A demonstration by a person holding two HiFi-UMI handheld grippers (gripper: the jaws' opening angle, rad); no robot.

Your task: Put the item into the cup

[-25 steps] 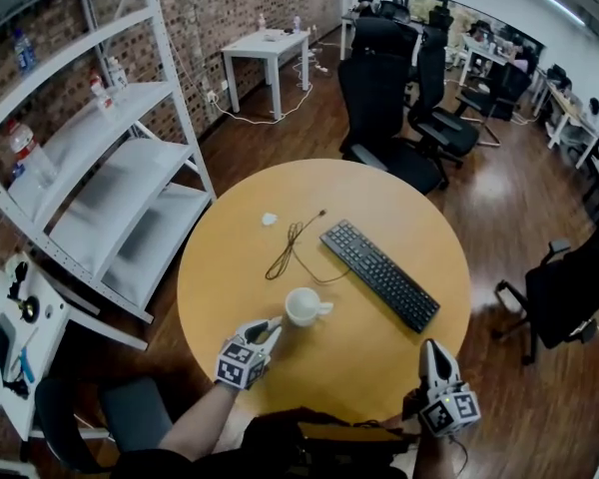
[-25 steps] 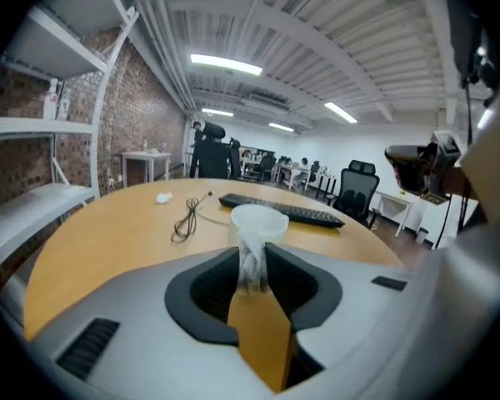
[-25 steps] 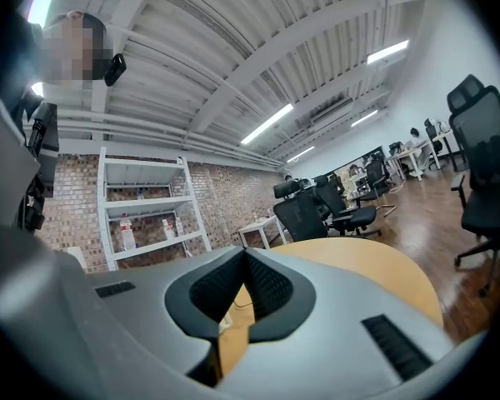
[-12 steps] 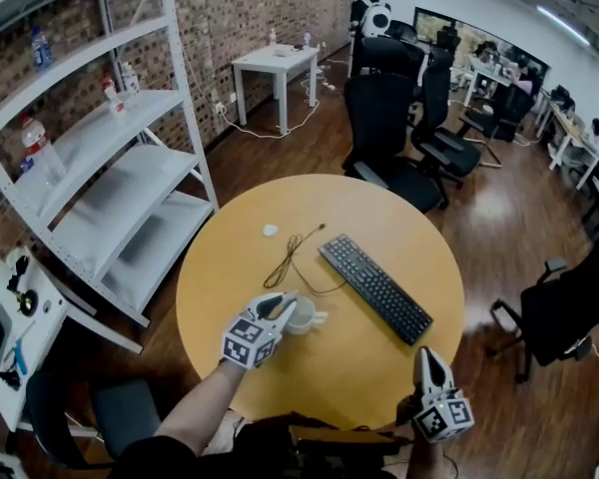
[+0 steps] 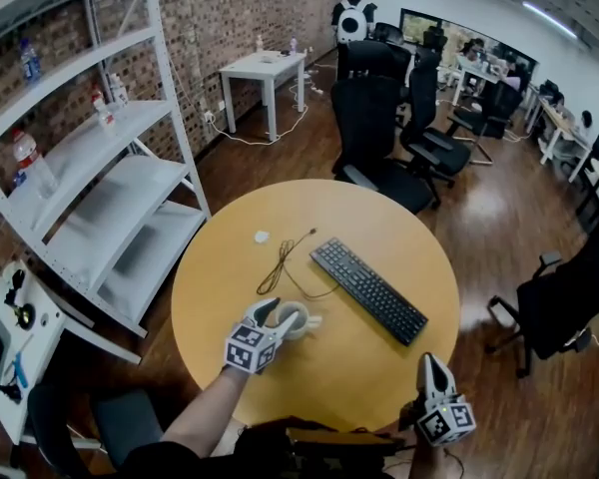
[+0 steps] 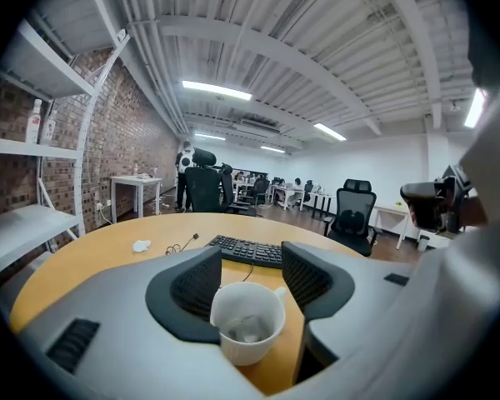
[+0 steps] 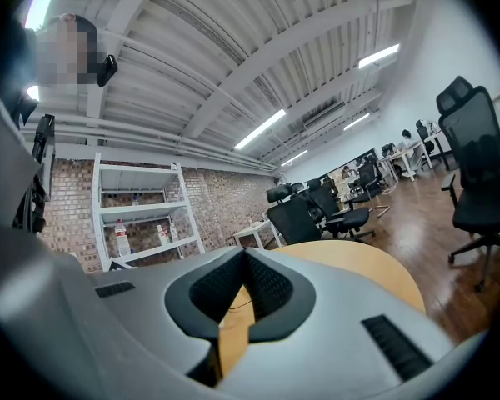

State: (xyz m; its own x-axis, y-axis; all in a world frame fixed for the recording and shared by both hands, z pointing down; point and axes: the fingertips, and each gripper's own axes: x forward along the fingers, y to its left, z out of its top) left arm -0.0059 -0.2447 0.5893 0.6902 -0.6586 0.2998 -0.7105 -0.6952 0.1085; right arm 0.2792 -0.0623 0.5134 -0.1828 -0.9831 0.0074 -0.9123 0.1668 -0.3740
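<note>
A white cup (image 5: pixel 298 319) with a handle stands on the round wooden table (image 5: pixel 399 228), near its front. In the left gripper view a small pale crumpled item (image 6: pixel 248 330) lies at the bottom of the cup (image 6: pixel 258 352). My left gripper (image 5: pixel 278 313) hangs just over the cup's rim; its jaws are opening. The pads (image 6: pixel 198 283) stand apart to either side above the rim, and nothing is between them. My right gripper (image 5: pixel 430 365) is at the table's front right edge, shut and empty, as its own view (image 7: pixel 243 261) also shows.
A black keyboard (image 5: pixel 369 289) lies diagonally right of the cup. A thin dark cable (image 5: pixel 280 264) and a small white scrap (image 5: pixel 262 237) lie behind it. A white shelf unit (image 5: pixel 90 198) stands to the left, and black office chairs (image 5: pixel 379 128) beyond the table.
My left gripper has moved right from beside the cup to over its rim. The right gripper has stayed at the table's front right edge.
</note>
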